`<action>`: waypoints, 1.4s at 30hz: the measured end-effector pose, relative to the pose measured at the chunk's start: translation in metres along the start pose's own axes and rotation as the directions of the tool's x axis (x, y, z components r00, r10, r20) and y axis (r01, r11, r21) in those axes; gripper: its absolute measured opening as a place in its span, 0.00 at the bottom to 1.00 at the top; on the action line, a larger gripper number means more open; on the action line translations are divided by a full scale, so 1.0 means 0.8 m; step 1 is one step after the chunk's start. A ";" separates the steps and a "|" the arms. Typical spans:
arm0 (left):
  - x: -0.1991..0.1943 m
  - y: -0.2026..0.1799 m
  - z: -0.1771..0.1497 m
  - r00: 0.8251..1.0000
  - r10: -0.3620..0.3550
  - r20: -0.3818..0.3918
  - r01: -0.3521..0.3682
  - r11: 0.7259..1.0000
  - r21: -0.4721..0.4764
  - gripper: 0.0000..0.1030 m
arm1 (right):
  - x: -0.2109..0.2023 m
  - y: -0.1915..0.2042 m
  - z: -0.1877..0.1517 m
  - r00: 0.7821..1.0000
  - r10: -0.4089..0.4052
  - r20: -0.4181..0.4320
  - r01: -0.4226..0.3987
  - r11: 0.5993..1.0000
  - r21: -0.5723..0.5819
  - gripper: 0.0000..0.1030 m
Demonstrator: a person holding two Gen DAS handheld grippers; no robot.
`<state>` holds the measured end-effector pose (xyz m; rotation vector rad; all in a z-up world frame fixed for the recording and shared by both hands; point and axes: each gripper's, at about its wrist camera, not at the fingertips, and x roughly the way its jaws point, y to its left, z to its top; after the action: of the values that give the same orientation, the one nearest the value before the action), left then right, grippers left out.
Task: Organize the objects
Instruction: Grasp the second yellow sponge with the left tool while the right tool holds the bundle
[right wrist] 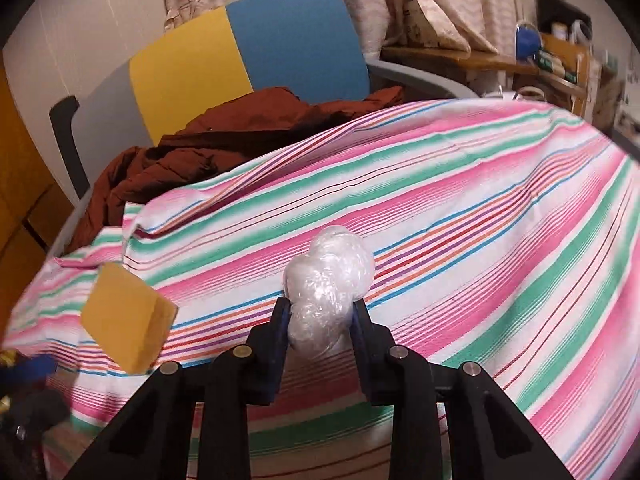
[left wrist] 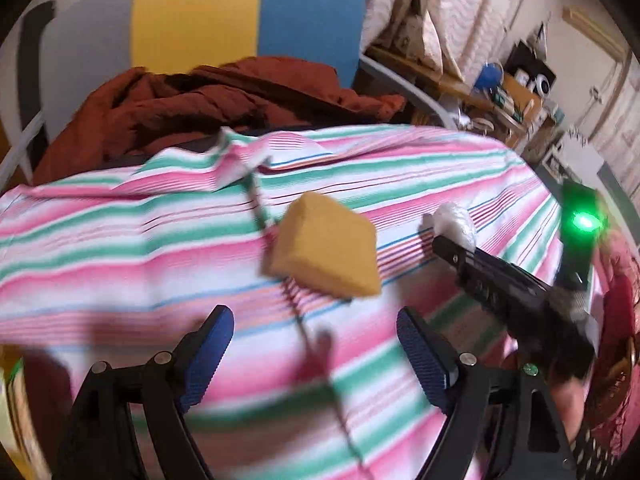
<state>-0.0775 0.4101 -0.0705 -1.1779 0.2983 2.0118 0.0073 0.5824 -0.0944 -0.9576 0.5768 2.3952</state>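
Note:
A yellow sponge block (left wrist: 326, 246) lies on the striped cloth (left wrist: 120, 232), just ahead of my left gripper (left wrist: 316, 328), whose blue pads stand wide open with nothing between them. The same sponge (right wrist: 126, 322) shows at the lower left of the right wrist view. My right gripper (right wrist: 320, 312) is shut on a crumpled ball of clear plastic wrap (right wrist: 330, 276), which bulges above its fingers. From the left wrist view the right gripper (left wrist: 452, 240) reaches in from the right with the wrap ball (left wrist: 454, 220) at its tip.
A rust-brown jacket (left wrist: 192, 108) is heaped behind the cloth (right wrist: 480, 208) on a chair with a yellow and blue back (left wrist: 248, 12). Curtains and a cluttered wooden shelf (right wrist: 560, 64) stand at the far right. A green light (left wrist: 582, 222) glows on the right gripper's body.

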 end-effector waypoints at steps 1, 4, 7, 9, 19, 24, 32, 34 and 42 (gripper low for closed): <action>0.009 -0.005 0.006 1.000 0.012 -0.006 -0.012 1.000 0.016 0.83 | 0.000 0.003 -0.001 1.000 -0.013 0.004 0.013 1.000 -0.012 0.29; 0.030 -0.015 0.024 0.998 0.068 0.018 -0.069 0.996 0.064 0.83 | -0.001 0.003 -0.002 1.000 -0.021 0.010 0.021 1.000 -0.015 0.29; 0.049 -0.019 0.031 0.991 0.129 0.022 -0.131 0.986 0.108 0.83 | -0.001 0.000 -0.002 1.000 -0.013 0.012 0.013 1.000 -0.003 0.29; 0.057 -0.018 0.029 0.993 0.114 0.040 -0.118 0.986 0.116 0.85 | 0.000 0.002 -0.002 1.000 -0.019 0.015 0.019 1.000 -0.006 0.29; 0.063 -0.044 0.007 0.986 0.105 0.127 -0.132 0.965 0.225 0.66 | 0.000 0.004 -0.003 0.999 -0.030 0.026 0.031 0.999 -0.010 0.29; 0.054 -0.046 0.004 0.982 0.085 0.166 -0.123 0.964 0.236 0.44 | 0.000 0.004 -0.004 0.999 -0.033 0.030 0.033 0.999 -0.013 0.29; 0.028 -0.039 -0.011 0.964 0.108 0.242 -0.159 0.966 0.206 0.42 | -0.001 0.002 -0.004 0.998 -0.045 0.039 0.045 0.999 -0.007 0.29; 0.021 -0.037 -0.020 0.963 0.109 0.248 -0.161 0.966 0.201 0.42 | -0.002 0.003 -0.004 0.998 -0.052 0.042 0.052 0.999 -0.008 0.29; 0.000 -0.036 -0.051 0.956 0.130 0.264 -0.186 0.962 0.198 0.42 | -0.010 0.004 -0.004 0.994 -0.080 0.073 0.082 0.997 -0.013 0.29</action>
<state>-0.0307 0.4075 -0.0877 -0.7740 0.4891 2.1747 0.0122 0.5759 -0.0903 -0.8796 0.4837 2.3549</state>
